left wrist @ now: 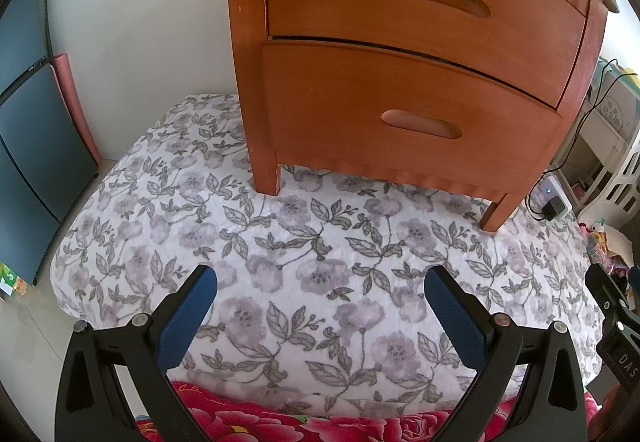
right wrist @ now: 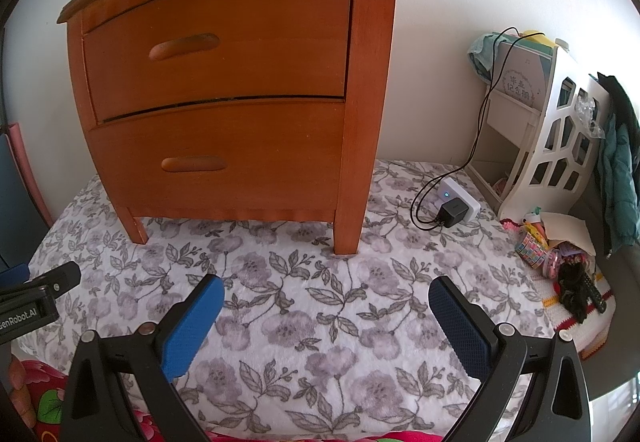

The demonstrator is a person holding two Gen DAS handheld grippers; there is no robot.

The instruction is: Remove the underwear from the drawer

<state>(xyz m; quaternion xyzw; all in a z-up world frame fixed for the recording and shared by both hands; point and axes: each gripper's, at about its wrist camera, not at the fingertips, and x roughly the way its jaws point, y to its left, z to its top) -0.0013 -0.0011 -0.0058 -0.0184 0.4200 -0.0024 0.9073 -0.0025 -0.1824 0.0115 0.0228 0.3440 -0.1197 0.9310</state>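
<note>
Fingers of the left gripper [left wrist: 320, 282] and the right gripper [right wrist: 326, 292] spread wide, holding nothing, above a floral grey-and-white bed cover [left wrist: 312, 242].
Both curved drawers, upper [right wrist: 224, 42] and lower [right wrist: 224, 158], of the orange-brown wooden nightstand [right wrist: 372, 82] on the bed cover are shut; no underwear shows.

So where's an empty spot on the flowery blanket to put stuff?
The floral blanket is bare between the nightstand legs and both open grippers. Also left of the nightstand, toward the wall. It is crowded at right: charger, cable, white rack, trinkets.
</note>
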